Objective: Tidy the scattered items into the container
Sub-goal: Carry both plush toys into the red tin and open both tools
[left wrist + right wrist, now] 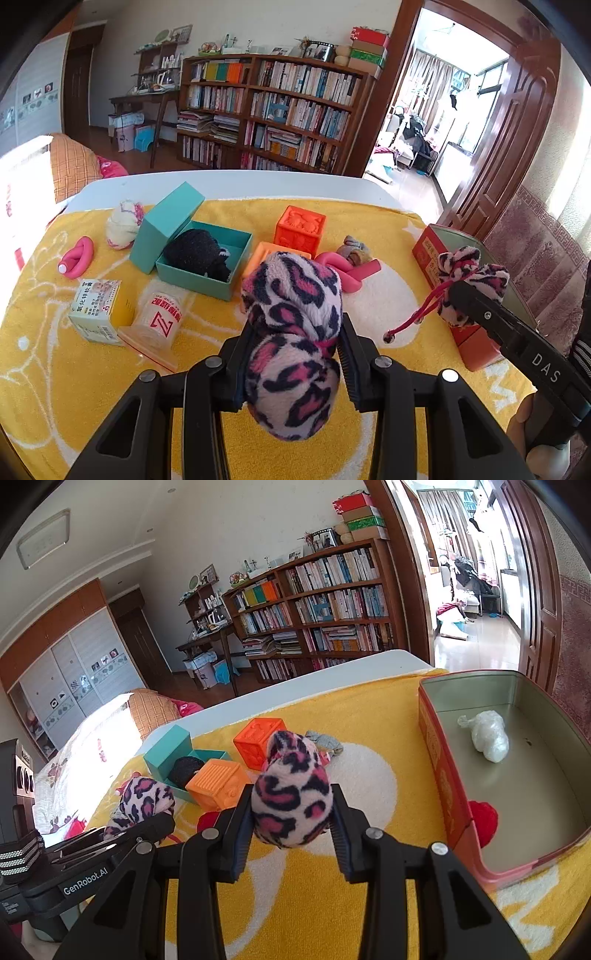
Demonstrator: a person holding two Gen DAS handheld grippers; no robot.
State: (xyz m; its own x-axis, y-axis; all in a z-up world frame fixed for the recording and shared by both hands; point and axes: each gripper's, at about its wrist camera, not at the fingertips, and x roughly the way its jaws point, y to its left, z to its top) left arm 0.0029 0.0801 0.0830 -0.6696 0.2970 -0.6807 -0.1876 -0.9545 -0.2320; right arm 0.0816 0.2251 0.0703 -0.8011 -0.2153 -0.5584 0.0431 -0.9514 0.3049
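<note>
My left gripper (293, 341) is shut on a pink leopard-print fleece piece (291, 332), held above the yellow towel (55, 369). My right gripper (291, 812) is shut on a second leopard fleece piece (291, 790); it also shows in the left wrist view (471, 291), with a pink cord hanging, next to the red tin container (439, 771). The tin holds a white plastic-wrapped bundle (485, 734). Scattered items: two orange cubes (301, 229) (218, 786), pink foam rollers (77, 256) (354, 273), rolled socks (123, 221) (354, 251).
A teal box (201, 277) with its lid (166, 227) leaning on it holds a black knit item (197, 253). A medicine carton (98, 306) and a white bottle in a bag (159, 317) lie at the left. A red ball (484, 818) lies by the tin.
</note>
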